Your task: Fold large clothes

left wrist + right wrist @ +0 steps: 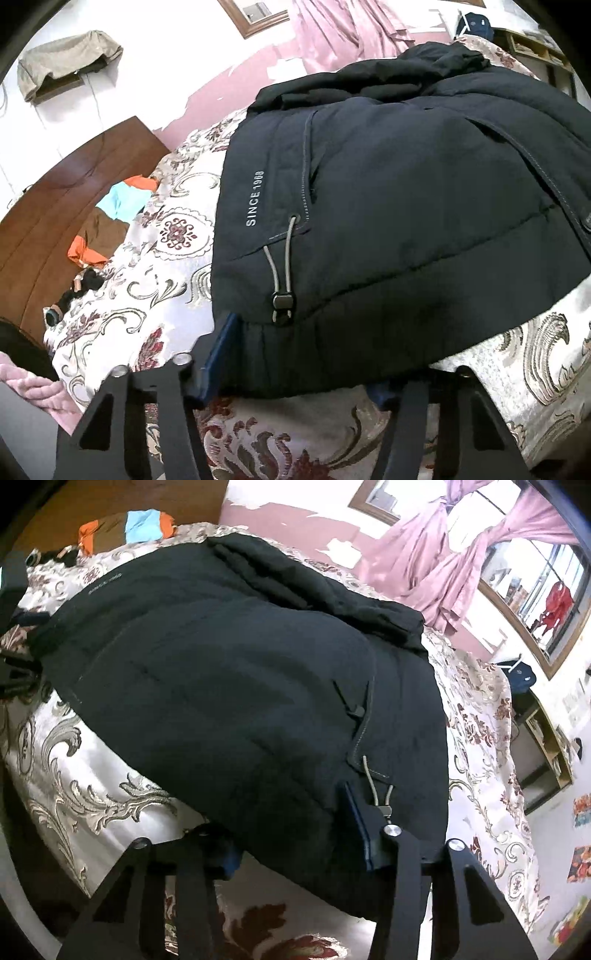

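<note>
A large dark navy padded jacket (388, 206) lies on the bed, with "SINCE 1968" printed near its left side and a grey drawcord with a toggle (282, 301) at the hem. My left gripper (299, 373) is closed on the near hem at the jacket's left corner, and its blue pads (218, 354) press the thick fabric from both sides. In the right wrist view the same jacket (229, 686) fills the middle. My right gripper (291, 842) is shut on the near hem beside the right drawcord toggle (384, 808), its blue pad (356, 823) against the cloth.
The bed has a floral bedspread (155, 266). Orange, blue and brown clothes (110, 214) lie by the wooden headboard (55, 221). Pink curtains (461, 565) hang by a window, and a shelf unit (543, 746) stands right of the bed. A pink blanket (33, 384) lies at the near left.
</note>
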Motion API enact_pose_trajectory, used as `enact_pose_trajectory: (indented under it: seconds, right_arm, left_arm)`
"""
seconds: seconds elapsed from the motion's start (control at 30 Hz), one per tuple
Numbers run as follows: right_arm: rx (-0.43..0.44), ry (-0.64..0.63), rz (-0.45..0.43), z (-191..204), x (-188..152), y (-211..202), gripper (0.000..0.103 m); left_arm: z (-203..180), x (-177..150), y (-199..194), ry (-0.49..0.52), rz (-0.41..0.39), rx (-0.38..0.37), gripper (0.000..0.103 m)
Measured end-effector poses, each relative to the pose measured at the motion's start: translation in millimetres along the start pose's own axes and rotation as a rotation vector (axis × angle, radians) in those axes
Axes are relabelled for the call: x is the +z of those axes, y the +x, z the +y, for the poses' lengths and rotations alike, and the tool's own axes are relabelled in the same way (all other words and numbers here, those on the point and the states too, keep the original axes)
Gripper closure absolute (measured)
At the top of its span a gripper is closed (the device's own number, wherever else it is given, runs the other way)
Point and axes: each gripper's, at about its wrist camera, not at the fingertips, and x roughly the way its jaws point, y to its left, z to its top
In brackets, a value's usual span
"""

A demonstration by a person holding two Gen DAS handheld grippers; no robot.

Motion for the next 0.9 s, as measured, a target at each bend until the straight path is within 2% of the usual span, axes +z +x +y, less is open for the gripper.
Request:
enact_pose_trajectory:
  seconds: [0.07,0.17,0.27,0.37,0.53,0.7,0.77,0.9]
  right_arm:
    - [0.003,0.028,-0.001,-3.2,0.1,0.3,0.070]
    - [0.004,0.069,-0.009,-4.0,-1.8,0.7,0.076]
    - [-0.007,0.100,-0.028,-1.1,-5.0,-0.3,0.082]
    - [0.000,0.161,-0.051,-3.4,-8.8,-1.9,0.085]
    - [0.026,0.252,-0.119,-15.6,-8.0,-15.2,0.093]
    - [0.034,0.286,-0.185,-28.1,-6.9,-33.9,0.094]
    - [0.038,0.295,-0.209,-31.8,-5.9,-41.6,0.095]
    - [0.047,0.318,-0.280,-37.1,-4.7,-63.4,0.096]
  left_arm:
    - [-3.0,0.1,-1.0,0.011,-0.005,-0.023,0.068]
    - [-8.6,0.2,-1.8,0.031,-0.011,-0.028,0.077]
    - [-4.4,0.5,-5.0,-0.002,-0.030,-0.050,0.084]
    - [2.5,1.1,-17.1,-0.046,-0.096,-0.059,0.089]
    - [15.2,5.1,-47.7,-0.101,-0.231,-0.046,0.091]
    - [28.7,14.5,-63.5,-0.116,-0.210,-0.123,0.093]
    - [36.5,17.5,-72.9,-0.131,-0.212,-0.146,0.098]
    - [47.5,25.6,-96.1,-0.133,-0.244,-0.140,0.098]
